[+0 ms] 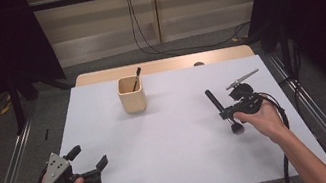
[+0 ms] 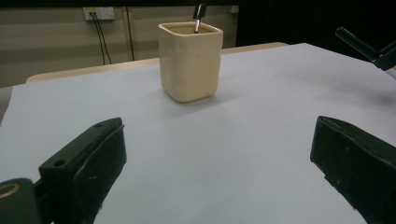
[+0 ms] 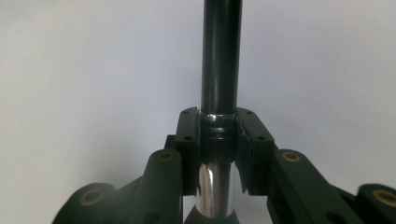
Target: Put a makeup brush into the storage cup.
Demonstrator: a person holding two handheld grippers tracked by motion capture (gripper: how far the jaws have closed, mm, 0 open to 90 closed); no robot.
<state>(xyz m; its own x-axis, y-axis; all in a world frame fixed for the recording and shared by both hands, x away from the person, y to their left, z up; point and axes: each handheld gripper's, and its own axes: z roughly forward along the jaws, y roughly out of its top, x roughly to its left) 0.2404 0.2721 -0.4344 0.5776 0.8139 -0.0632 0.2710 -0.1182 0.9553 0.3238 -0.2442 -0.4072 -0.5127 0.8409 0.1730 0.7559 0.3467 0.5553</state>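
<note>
A black-handled brush (image 1: 216,103) with a silver ferrule and a dark bristle head hangs over the right side of the white table (image 1: 172,156). My right gripper (image 1: 225,112) is shut on it at the ferrule. In the right gripper view the handle (image 3: 221,56) runs straight up from between the pads of that gripper (image 3: 219,126). A cream square cup (image 1: 132,95) stands at the back centre with another thin brush (image 1: 137,78) leaning inside. My left gripper (image 1: 89,158) rests at the front left, open and with nothing between its pads. Its view looks at the cup (image 2: 190,60) past the gripper (image 2: 219,158).
A wooden strip (image 1: 164,65) borders the table's far edge. Metal rails run along both sides and dark curtains hang left and right. Cables trail down the back wall (image 1: 140,29). The held brush's handle (image 2: 357,43) shows at the upper right of the left gripper view.
</note>
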